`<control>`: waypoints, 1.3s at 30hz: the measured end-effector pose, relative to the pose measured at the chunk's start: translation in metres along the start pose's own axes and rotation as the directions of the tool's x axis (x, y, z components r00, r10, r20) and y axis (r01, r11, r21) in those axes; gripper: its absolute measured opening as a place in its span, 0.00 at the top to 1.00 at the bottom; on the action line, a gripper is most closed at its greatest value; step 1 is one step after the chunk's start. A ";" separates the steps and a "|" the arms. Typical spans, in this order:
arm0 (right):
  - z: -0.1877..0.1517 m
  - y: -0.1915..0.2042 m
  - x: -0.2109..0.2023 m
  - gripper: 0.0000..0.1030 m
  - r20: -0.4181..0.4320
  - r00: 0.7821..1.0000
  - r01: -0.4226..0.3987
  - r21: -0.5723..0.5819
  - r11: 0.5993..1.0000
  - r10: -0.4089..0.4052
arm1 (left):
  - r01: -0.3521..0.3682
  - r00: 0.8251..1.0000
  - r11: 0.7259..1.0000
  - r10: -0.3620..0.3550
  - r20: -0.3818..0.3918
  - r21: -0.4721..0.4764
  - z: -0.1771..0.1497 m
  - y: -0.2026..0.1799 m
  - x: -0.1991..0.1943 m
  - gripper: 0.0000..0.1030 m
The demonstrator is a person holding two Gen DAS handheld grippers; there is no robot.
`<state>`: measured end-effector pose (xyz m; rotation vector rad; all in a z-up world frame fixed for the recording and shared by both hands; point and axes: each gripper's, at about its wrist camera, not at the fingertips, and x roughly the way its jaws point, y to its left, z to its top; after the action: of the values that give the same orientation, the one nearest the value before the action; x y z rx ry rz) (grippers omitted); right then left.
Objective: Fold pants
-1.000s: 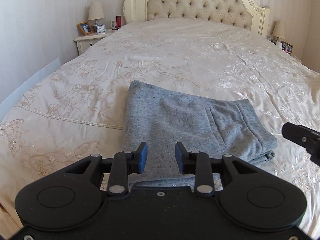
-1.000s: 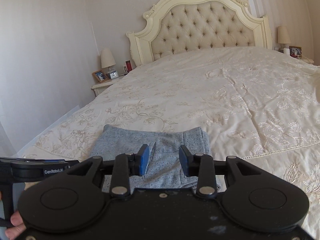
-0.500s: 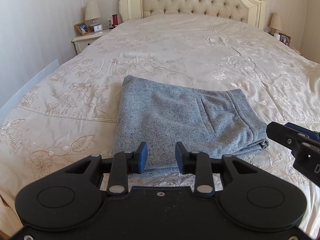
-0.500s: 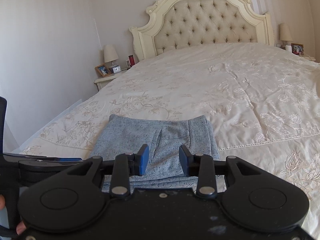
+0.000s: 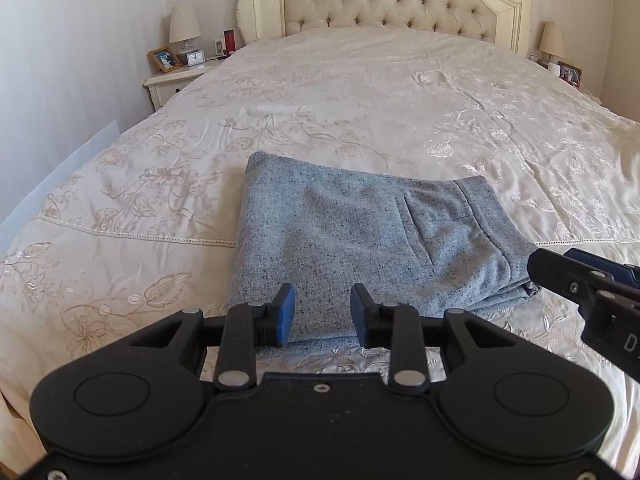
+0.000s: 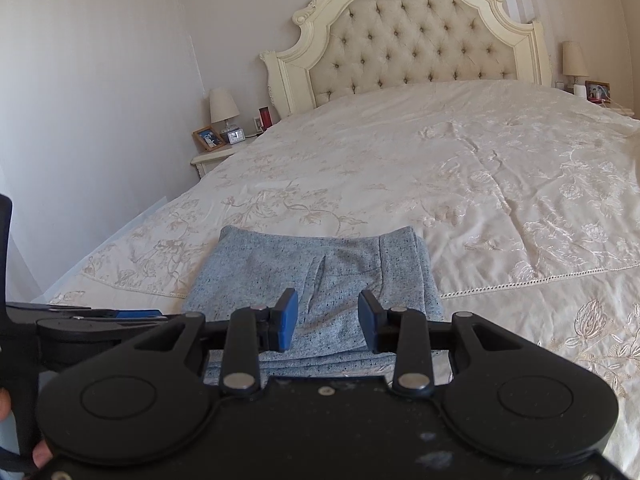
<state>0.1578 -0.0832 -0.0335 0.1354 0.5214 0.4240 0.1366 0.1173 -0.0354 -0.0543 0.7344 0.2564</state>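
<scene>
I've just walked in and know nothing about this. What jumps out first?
A folded grey pair of pants lies near the foot of a big bed, on a cream embroidered bedspread. Two black grippers with blue pads, left gripper and right gripper, hover open just before it. Behind stands a tufted headboard.

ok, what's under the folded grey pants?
The pants lie flat on the embroidered cream bedspread, across its lace seam. Stacked layers show at the near edge; whatever is between or beneath them is covered.

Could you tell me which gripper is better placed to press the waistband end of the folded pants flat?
Probably the right gripper: it hangs open over the pants' waistband end, while the left gripper, also open, faces the middle of the near edge.
</scene>
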 end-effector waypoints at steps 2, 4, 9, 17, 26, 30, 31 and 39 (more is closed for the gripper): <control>0.000 0.000 0.001 0.64 -0.004 1.000 -0.003 -0.002 1.000 0.003 | -0.007 1.000 1.000 0.007 0.007 0.006 0.000 -0.001 -0.001 0.60; 0.000 0.001 0.002 0.64 -0.007 1.000 -0.002 -0.007 1.000 0.002 | -0.010 1.000 1.000 0.010 0.010 0.011 0.000 -0.001 0.000 0.60; 0.000 0.001 0.004 0.64 -0.016 1.000 0.000 -0.013 1.000 0.000 | -0.013 1.000 1.000 0.012 0.015 0.008 0.001 -0.002 0.000 0.60; -0.004 0.003 0.011 0.64 -0.046 0.998 0.041 -0.027 0.999 -0.042 | -0.022 1.000 1.000 0.022 0.023 0.015 0.001 -0.003 -0.001 0.60; -0.007 0.002 0.016 0.64 -0.070 0.996 0.058 -0.025 0.998 -0.060 | -0.024 1.000 0.999 0.024 0.019 0.022 -0.002 -0.002 0.001 0.60; -0.009 0.002 0.017 0.64 -0.076 0.995 0.062 -0.025 0.998 -0.063 | -0.018 1.000 0.999 0.017 0.023 0.032 -0.003 -0.003 0.000 0.60; -0.009 0.003 0.017 0.64 -0.077 0.995 0.063 -0.024 0.998 -0.065 | -0.022 0.999 0.999 0.021 0.025 0.034 -0.003 -0.003 0.000 0.60; -0.011 0.005 0.021 0.64 -0.090 0.993 0.068 -0.031 0.997 -0.070 | -0.037 0.999 0.999 0.036 0.015 0.030 -0.003 -0.002 0.003 0.59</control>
<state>0.1667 -0.0696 -0.0508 0.0712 0.6077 0.3711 0.1371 0.1157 -0.0396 -0.0105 0.7250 0.2801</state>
